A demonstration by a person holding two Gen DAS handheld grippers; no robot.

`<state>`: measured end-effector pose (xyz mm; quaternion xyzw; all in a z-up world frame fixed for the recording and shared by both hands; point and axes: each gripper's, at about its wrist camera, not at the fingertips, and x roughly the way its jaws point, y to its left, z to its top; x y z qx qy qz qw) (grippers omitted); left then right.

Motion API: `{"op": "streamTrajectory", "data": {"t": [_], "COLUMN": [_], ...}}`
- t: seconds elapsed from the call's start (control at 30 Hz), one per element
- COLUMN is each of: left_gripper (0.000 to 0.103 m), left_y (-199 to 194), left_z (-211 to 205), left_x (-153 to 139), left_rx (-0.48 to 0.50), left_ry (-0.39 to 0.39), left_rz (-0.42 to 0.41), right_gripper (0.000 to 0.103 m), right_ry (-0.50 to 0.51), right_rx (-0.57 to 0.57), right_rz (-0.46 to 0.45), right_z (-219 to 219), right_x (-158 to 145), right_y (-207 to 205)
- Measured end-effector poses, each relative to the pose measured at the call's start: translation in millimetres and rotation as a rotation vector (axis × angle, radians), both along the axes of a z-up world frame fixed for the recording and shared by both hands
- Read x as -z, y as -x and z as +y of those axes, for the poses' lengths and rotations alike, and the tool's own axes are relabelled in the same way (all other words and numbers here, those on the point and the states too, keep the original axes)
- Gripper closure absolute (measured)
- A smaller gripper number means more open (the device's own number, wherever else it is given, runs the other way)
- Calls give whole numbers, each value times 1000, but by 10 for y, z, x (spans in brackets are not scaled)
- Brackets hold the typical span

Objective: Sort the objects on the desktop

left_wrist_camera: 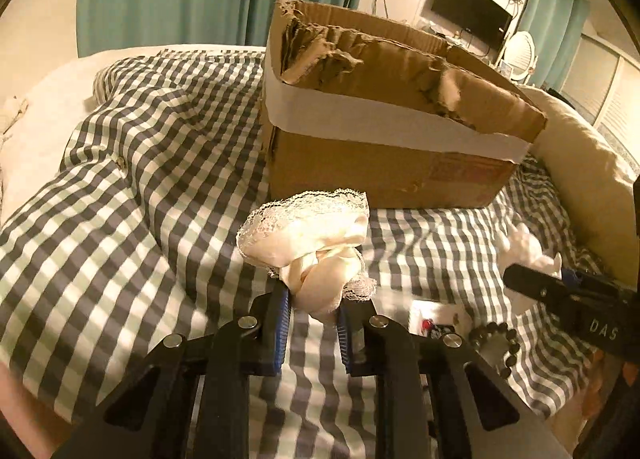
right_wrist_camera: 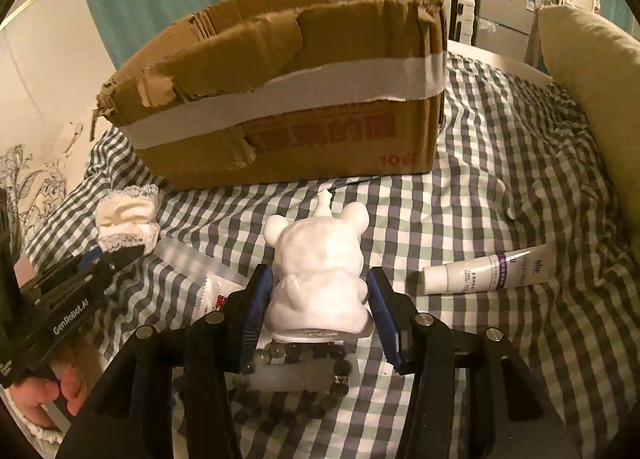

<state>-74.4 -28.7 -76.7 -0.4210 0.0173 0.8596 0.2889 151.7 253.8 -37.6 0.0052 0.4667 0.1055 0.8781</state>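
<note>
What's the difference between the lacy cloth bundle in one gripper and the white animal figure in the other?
The lace cloth is soft, crumpled and cream with frilly trim; the figurine is hard, smooth, glossy white.
The cloth bunches shapelessly between the left gripper; the figurine keeps a moulded shape with ears, tipped away in the right gripper.
The cloth needs narrow jaws; the figurine wide ones.
Both are pale, gripped, and face the cardboard box.

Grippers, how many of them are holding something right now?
2. The left gripper pinches a cream lace cloth above the checked bedspread. The right gripper clamps a white figurine, in front of the cardboard box. No other grippers show.
</note>
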Motion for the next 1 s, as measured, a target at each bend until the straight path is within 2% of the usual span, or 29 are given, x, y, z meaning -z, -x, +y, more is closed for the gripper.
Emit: {"op": "streamTrajectory", "data": {"t": [0.13, 0.37, 0.67, 0.8, 0.87, 0.9, 1.0], "left_gripper": [82, 82, 82, 82, 82, 82, 82], "left_y": [-68, -223, -287, -308, -303, -301, -277], "left_z": [72, -49, -134, -137, -130, -128, -116], "left_x": [-40, -275, -503, -536, -498, -474, -386], "left_rx": [4, 9, -13, -13, -13, -15, -16], "left_ry": [8, -14, -61, -67, -58, -55, -46], "left_rz": [8, 49, 47, 56, 51, 47, 29], "right_gripper": [54, 54, 55, 55, 42, 31, 29], "right_ry": [-6, -12, 21, 17, -6, -18, -23], "right_rx": [11, 18, -26, -35, -33, -29, 1], "right_rz": [-13, -35, -137, -125, -111, -103, -66], "right_z": [-42, -26, 107, 131, 116, 100, 72], "right_x": [-92, -237, -572, -529, -464, -428, -273], "right_y": [79, 309, 460, 441, 423, 413, 332]}}
